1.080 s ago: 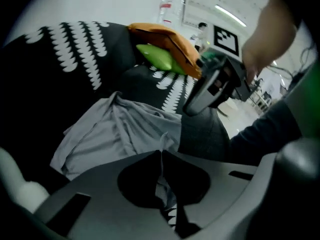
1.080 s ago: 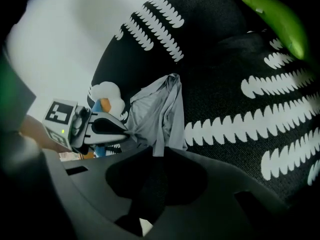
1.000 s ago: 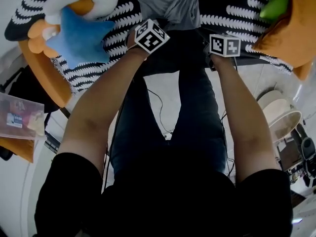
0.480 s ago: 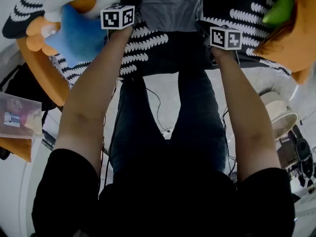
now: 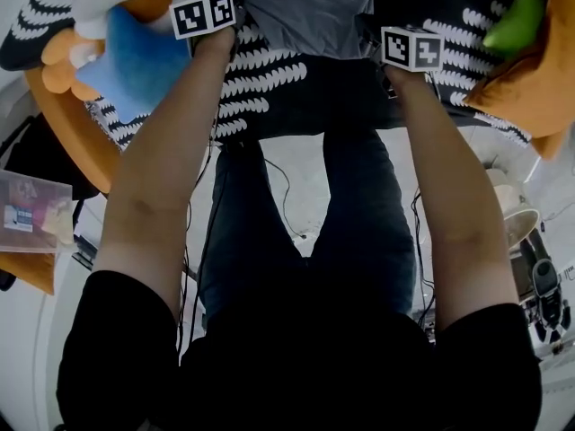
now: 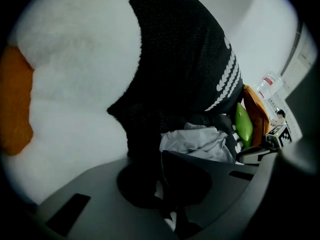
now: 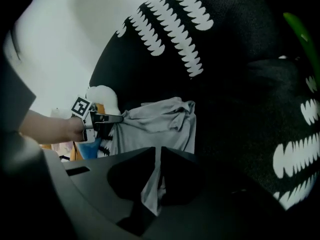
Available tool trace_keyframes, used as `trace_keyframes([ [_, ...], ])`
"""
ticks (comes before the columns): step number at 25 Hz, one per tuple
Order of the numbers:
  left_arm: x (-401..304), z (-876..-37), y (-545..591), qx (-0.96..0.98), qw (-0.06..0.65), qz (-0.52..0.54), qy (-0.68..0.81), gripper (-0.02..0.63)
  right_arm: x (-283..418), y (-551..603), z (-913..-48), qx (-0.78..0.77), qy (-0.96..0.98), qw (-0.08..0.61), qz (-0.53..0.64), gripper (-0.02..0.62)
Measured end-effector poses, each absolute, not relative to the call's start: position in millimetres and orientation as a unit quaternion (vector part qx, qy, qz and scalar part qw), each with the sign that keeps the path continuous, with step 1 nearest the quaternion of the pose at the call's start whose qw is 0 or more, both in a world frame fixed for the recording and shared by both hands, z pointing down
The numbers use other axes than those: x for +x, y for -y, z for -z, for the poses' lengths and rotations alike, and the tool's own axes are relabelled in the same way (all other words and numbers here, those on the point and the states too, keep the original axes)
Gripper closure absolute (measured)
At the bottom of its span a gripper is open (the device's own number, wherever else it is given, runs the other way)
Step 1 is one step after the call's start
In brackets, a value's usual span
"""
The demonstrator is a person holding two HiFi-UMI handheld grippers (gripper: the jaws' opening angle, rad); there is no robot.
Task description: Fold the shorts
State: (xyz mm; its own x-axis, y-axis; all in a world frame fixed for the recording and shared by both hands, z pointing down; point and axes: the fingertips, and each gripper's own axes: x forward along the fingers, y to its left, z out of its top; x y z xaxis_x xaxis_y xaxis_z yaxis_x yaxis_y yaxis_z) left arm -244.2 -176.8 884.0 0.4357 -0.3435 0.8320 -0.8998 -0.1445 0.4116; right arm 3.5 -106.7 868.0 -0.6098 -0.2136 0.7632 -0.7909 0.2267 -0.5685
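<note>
Looking steeply down from the head view, a person in a black top stretches both bare arms forward over a black cover [image 5: 269, 88] patterned with rows of white scallop marks. The grey shorts [image 5: 305, 12] lie crumpled on this cover at the top centre of the view, between the two marker cubes.

The left tool [image 6: 163, 156] is at the shorts' left edge, and its marker cube [image 5: 205, 14] sits just beside a blue plush toy [image 5: 135, 57]. In its own view the jaws are pressed together, with a thin sliver of pale cloth showing between them. The right gripper view shows this tool's tip meeting a corner of the shorts, so it appears to be pinching that corner.

The right tool [image 7: 159, 150] is at the shorts' right edge, under its own marker cube [image 5: 411, 48]. Its jaws have just been closing and now stand almost together. A fold of the grey shorts runs down between them and is nipped there.

A white plush toy [image 6: 75, 74] with an orange patch fills the left of the left gripper view, very close to the camera. In the head view it lies above the blue toy at the top left. At the far right of the cover, a green plush shape [image 5: 514, 21] rests against an orange cushion [image 5: 530, 70]. Below the cover's near edge, the person's legs in dark trousers [image 5: 359, 223] stand on a pale floor [image 5: 301, 173].
</note>
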Motion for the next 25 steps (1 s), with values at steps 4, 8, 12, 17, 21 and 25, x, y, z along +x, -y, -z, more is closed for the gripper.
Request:
trace_keyframes([
  [4, -245.5, -889.8, 180.1, 0.694, 0.485, -0.282, 0.451, 0.583, 0.0, 137.5, -885.2, 0.350, 0.737, 0.288, -0.502, 0.555],
  [8, -245.0, -891.7, 183.7, 0.696, 0.479, -0.281, 0.454, 0.583, -11.4, 152.3, -904.1, 0.319, 0.746, 0.322, -0.488, 0.558],
  [12, -243.9, -890.2, 184.9, 0.695, 0.480, -0.279, 0.456, 0.583, -10.1, 167.1, -908.0, 0.316, 0.745, 0.325, -0.489, 0.572],
  [17, -244.0, -890.6, 187.0, 0.697, 0.479, -0.279, 0.455, 0.583, 1.2, 203.6, -900.8, 0.352, 0.754, 0.288, -0.474, 0.571],
  [21, -241.2, -888.8, 187.8, 0.694, 0.486, -0.277, 0.452, 0.581, 13.7, 222.7, -896.6, 0.370, 0.765, 0.289, -0.441, 0.554],
  [25, -238.5, -882.3, 190.8, 0.696, 0.489, -0.264, 0.455, 0.531, 19.1, 233.7, -886.4, 0.387, 0.771, 0.270, -0.427, 0.495],
])
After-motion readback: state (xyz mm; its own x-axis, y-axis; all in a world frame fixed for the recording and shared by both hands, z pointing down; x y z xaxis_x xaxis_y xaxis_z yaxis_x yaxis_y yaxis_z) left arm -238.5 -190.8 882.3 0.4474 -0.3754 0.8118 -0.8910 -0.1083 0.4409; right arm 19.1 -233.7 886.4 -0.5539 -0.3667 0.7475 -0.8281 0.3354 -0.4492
